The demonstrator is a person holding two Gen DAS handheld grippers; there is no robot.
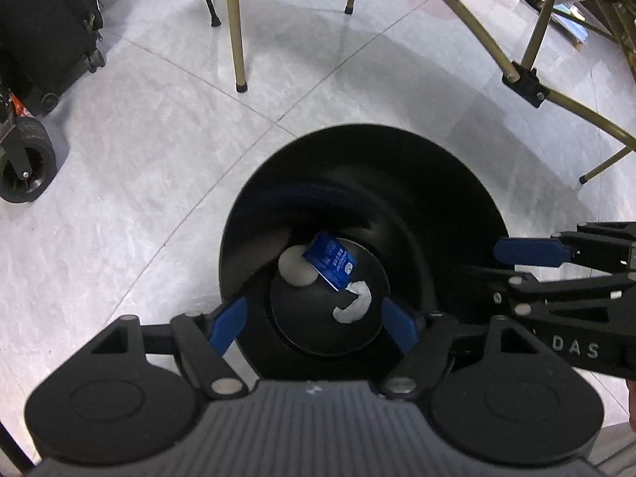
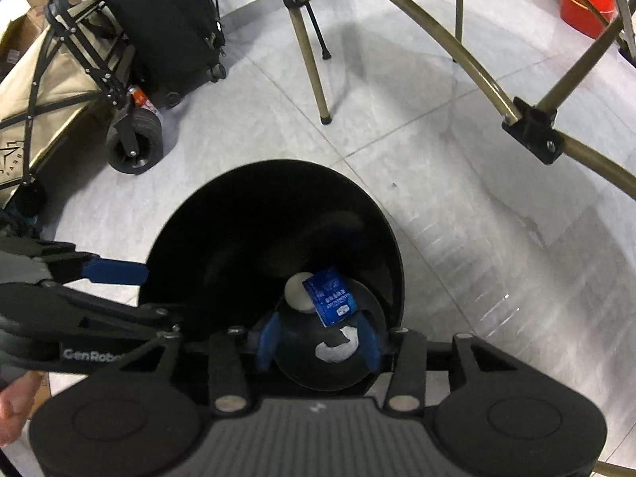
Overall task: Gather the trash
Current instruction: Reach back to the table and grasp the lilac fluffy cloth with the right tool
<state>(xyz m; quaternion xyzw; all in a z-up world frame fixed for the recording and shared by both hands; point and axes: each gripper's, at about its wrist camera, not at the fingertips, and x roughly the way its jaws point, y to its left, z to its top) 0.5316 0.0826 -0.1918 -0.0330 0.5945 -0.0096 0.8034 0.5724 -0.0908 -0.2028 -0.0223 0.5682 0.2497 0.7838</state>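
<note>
A black round trash bin stands on the floor below both grippers; it also shows in the right wrist view. At its bottom lie a blue packet, a pale round piece and a crumpled white scrap; the same three show in the right wrist view: packet, round piece, scrap. My left gripper is open and empty over the bin's near rim. My right gripper is open and empty above the bin; it also enters the left wrist view.
Grey tiled floor surrounds the bin. Tan folding-chair legs and frame tubes stand behind. A black suitcase and a wheeled cart are at the left. A red bucket sits far right.
</note>
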